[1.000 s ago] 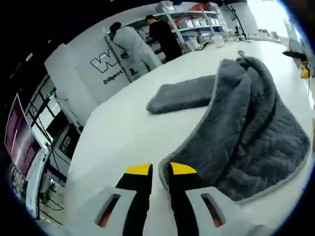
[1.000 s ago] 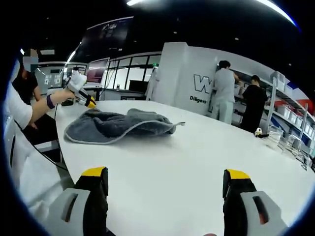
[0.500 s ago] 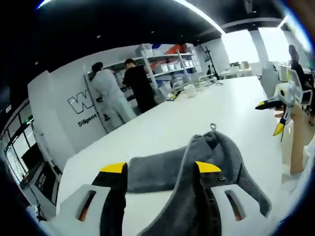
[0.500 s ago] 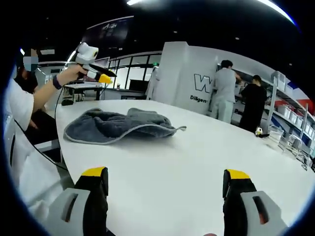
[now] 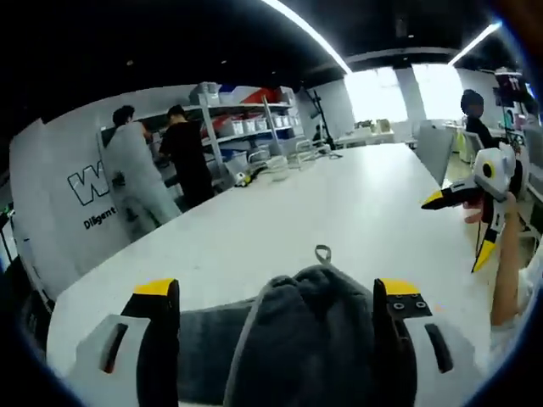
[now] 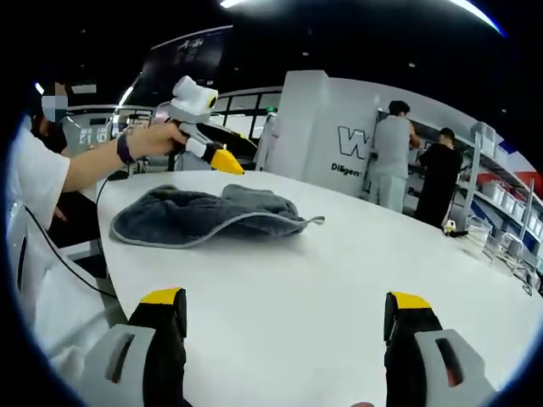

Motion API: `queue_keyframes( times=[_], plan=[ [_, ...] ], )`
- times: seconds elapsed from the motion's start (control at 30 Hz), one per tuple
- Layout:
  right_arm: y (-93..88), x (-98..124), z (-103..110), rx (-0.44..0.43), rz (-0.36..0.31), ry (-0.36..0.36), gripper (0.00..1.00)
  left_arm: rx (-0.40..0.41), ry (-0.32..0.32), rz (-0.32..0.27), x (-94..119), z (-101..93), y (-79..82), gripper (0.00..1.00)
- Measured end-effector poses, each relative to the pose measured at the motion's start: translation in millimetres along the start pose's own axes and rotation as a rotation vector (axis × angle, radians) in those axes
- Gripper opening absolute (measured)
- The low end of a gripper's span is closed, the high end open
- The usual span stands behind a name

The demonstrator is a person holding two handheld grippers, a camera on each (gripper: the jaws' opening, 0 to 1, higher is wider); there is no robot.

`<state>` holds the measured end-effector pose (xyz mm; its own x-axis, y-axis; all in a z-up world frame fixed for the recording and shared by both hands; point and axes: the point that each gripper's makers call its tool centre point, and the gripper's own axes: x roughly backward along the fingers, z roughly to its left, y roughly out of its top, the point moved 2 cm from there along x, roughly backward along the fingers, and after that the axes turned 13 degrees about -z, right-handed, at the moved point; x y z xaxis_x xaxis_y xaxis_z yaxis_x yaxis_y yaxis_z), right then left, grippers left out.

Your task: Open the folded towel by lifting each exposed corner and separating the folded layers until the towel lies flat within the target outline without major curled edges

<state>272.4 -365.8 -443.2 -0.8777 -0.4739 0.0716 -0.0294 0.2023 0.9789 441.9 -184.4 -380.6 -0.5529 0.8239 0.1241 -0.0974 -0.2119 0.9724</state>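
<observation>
A crumpled grey towel (image 6: 204, 216) with a pale hem lies on the white table (image 6: 339, 271), its hanging loop (image 6: 316, 220) at the right end. A hand holds my left gripper (image 6: 233, 151) just above the towel's far side, jaws apart. In the left gripper view the left gripper (image 5: 278, 292) stands open, hovering over the bunched towel (image 5: 297, 339) with the loop (image 5: 322, 253) ahead. My right gripper (image 6: 286, 298) is open above bare table, well short of the towel. The right gripper (image 5: 458, 229) also appears at the right of the left gripper view, open.
Two people stand at shelving (image 6: 501, 212) with bins by a white wall with lettering (image 6: 352, 144). Another person (image 5: 471, 110) sits beyond the table's far end. The holder's white-sleeved arm (image 6: 51, 182) reaches along the table's left edge.
The left gripper opened wide, lifted off the table by the towel's edge and swung over the top of the towel. The right gripper stayed put and open.
</observation>
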Motion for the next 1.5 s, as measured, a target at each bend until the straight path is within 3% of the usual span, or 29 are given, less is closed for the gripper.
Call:
queue_keyframes(
  times=[0.17,0.5,0.63,0.77,0.87,0.97,1.1,1.2,1.4,1.5],
  plan=[
    [1.4,-0.1,1.5,0.003,-0.003,0.003,0.99,0.025,-0.024,0.043,-14.2,-2.2,-15.2,0.99],
    [-0.3,-2.5,3.3,0.007,0.005,0.01,0.99,-0.024,-0.025,0.174,-56.1,20.8,-37.5,0.99],
    [0.4,-3.0,2.6,0.006,0.002,0.012,0.99,-0.027,-0.025,0.187,-74.0,25.2,-41.0,0.99],
    [-0.1,-3.0,3.0,0.006,0.003,0.013,0.99,0.026,-0.04,0.199,-87.8,18.1,-45.8,0.98],
    [0.0,-2.9,3.2,0.006,0.002,0.013,0.99,0.07,-0.033,0.206,-96.7,14.1,-52.5,0.9],
    [1.1,-2.6,4.0,0.008,-0.002,0.015,0.99,0.054,-0.017,0.213,-99.8,14.8,-57.2,0.77],
    [1.0,-3.5,5.5,0.01,-0.002,0.019,0.99,0.13,-0.023,0.219,-97.3,9.8,-57.3,0.51],
    [0.1,-5.0,6.4,0.011,0.003,0.023,0.99,0.157,-0.032,0.217,-94.0,6.5,-53.6,0.4],
    [1.1,-4.6,7.9,0.014,0.002,0.025,0.99,0.184,-0.032,0.202,-93.6,27.9,-38.6,0.37],
    [1.2,-4.3,7.4,0.014,0.002,0.022,0.99,0.173,-0.01,0.202,-94.2,28.9,-42.4,0.35]
  ],
)
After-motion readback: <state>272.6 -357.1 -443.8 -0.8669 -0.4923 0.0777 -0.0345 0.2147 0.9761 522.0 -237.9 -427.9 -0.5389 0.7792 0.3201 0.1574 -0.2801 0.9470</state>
